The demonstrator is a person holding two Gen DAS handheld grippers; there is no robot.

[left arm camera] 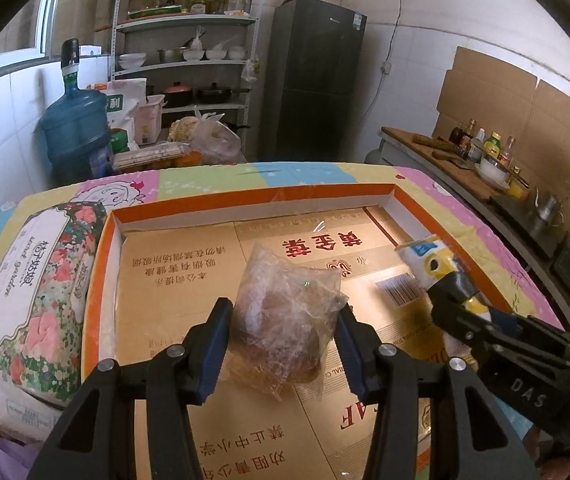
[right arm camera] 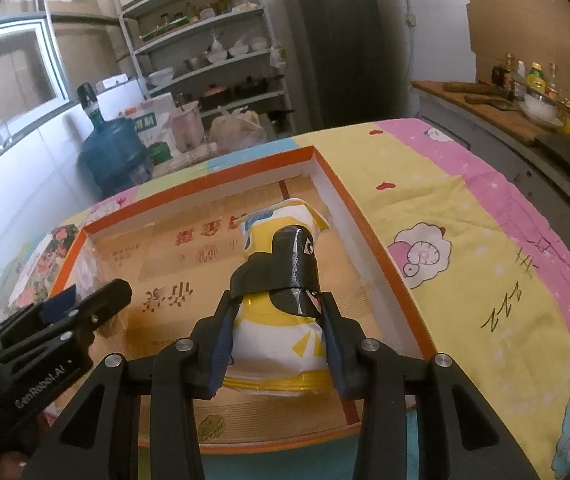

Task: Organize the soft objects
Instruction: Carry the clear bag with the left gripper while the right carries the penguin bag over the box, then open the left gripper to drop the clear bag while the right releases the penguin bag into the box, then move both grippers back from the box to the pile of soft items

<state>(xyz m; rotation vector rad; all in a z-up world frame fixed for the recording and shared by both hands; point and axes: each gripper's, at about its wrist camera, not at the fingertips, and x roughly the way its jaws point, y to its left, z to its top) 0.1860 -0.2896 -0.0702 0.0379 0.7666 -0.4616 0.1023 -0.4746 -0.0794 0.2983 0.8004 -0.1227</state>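
Left wrist view: the left gripper [left arm camera: 285, 320] has its jaws closed on a clear-wrapped bun [left arm camera: 285, 312], held over the middle of the orange-rimmed tray [left arm camera: 253, 200], its long axis running away from the jaws. The right gripper [right arm camera: 277, 320] clamps a yellow-and-white packet [right arm camera: 277, 340] lengthwise near the tray's right wall. Readable: "DAS" and "GenRobot.AI" on the grippers; the floral tissue pack [left arm camera: 33, 280] left of the tray reads "secret garden".

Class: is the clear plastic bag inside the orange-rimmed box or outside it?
Inside: the clear plastic bag sits over the box's cardboard floor.
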